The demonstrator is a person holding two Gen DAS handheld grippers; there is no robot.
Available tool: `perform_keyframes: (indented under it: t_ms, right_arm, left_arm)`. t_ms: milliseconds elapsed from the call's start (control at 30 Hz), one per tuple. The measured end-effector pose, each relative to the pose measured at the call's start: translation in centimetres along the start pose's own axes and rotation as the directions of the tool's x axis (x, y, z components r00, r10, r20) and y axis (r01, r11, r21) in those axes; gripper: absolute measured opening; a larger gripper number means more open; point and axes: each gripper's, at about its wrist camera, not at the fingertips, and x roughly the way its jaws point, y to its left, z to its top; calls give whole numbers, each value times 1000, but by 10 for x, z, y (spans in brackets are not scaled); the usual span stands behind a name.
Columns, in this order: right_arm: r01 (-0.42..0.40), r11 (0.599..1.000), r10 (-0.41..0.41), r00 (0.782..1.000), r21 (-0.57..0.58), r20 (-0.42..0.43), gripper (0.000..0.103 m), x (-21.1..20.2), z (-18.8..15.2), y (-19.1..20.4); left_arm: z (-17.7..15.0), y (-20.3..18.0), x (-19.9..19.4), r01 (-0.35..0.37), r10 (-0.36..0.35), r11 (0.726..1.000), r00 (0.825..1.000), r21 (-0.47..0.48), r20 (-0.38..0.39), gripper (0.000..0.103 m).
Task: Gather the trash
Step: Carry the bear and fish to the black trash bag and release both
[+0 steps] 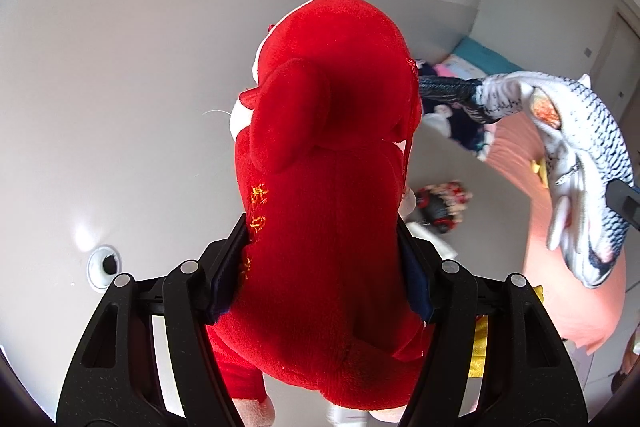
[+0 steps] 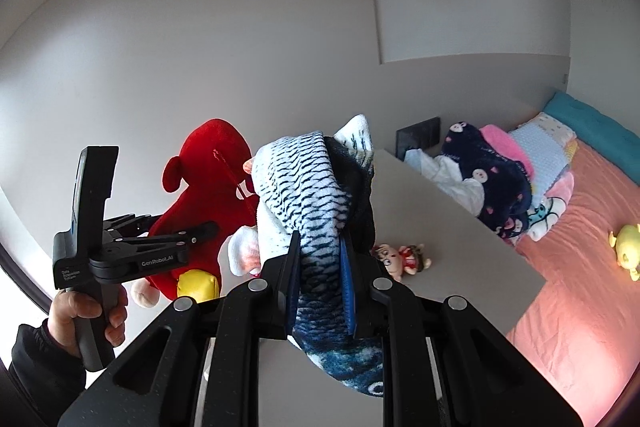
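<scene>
A: What do the left tongs [image 1: 320, 267] hold?
B: They squeeze a red plush [image 1: 328, 163], up in the air.
A: And the right tongs [image 2: 320, 283]?
B: They pinch a fish toy [image 2: 308, 203], up above the grey ledge [image 2: 460, 227] beside the bed [image 2: 580, 267].

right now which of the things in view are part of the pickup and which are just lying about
In the job:
- red plush toy, clamped in the left gripper
- fish plush toy, clamped in the right gripper

Lying about:
- small doll on the grey ledge
- yellow plush on the pink bed
- navy blanket
</scene>
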Motion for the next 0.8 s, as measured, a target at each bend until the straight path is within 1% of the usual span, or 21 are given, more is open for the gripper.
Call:
perform_keyframes:
  t_ms: [100,233,300,400,533,633,800]
  right_arm:
    - [31,999,-31,999,16,24,19,-25,-7,-20]
    - [86,995,-88,995,46,40,19,-58,-22,-49]
    - [123,990,-126,991,68,41,19,-75,-34,-66]
    - [190,977,-195,980,97,37,19,-99,-53,-88]
    - [275,949,-281,960,151,18,19,-126,-82,-115]
    - [325,925,-331,944,197,-4,19,-140,-100,-136]
    - [380,883,-384,923,275,-42,19,-157,-132,-163]
  left_arm:
    - [6,-32,-9,42,-43,998,999,41,6,65]
    - [4,-80,-13,111,-111,988,994,107,-5,65]
    - [1,-104,-10,154,-153,978,988,137,-21,65]
    - [-8,-145,-2,215,-207,957,977,196,-60,65]
    - [-27,-196,13,305,-278,916,951,259,-134,66]
    - [-39,-229,27,361,-314,884,929,296,-196,66]
    - [-67,-290,46,437,-343,822,892,366,-294,66]
